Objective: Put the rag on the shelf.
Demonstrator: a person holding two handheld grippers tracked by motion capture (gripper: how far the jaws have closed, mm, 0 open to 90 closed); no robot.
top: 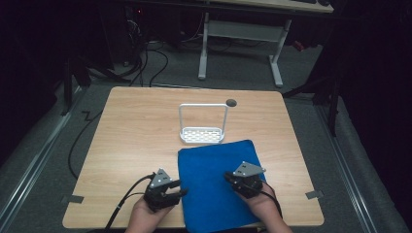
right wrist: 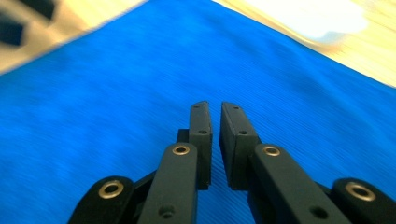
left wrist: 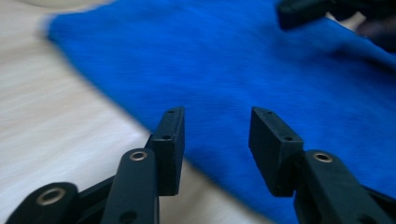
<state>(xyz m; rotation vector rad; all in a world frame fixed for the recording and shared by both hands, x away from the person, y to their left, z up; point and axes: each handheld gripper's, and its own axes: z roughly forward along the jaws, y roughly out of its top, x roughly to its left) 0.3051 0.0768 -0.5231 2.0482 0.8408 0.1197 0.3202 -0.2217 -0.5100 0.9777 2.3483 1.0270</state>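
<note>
A blue cloth [top: 218, 187] lies flat at the front middle of the wooden table [top: 136, 131]. My left gripper [top: 180, 192] rests at the cloth's left edge, jaws open and pointing right. In the left gripper view, the left gripper [left wrist: 217, 116] has the blue cloth [left wrist: 224, 60] edge running under its open jaws, with nothing held between them. My right gripper [top: 229, 177] hovers over the cloth's right half, pointing left. In the right gripper view, the right gripper [right wrist: 215, 105] has its jaws nearly together, empty, just above the blue cloth [right wrist: 116, 107].
A white perforated rack with a tall loop handle [top: 202, 134] stands just behind the cloth. A small dark round spot [top: 231, 102] sits on the table near the back. A white-legged desk [top: 240, 29] stands on the floor beyond the table.
</note>
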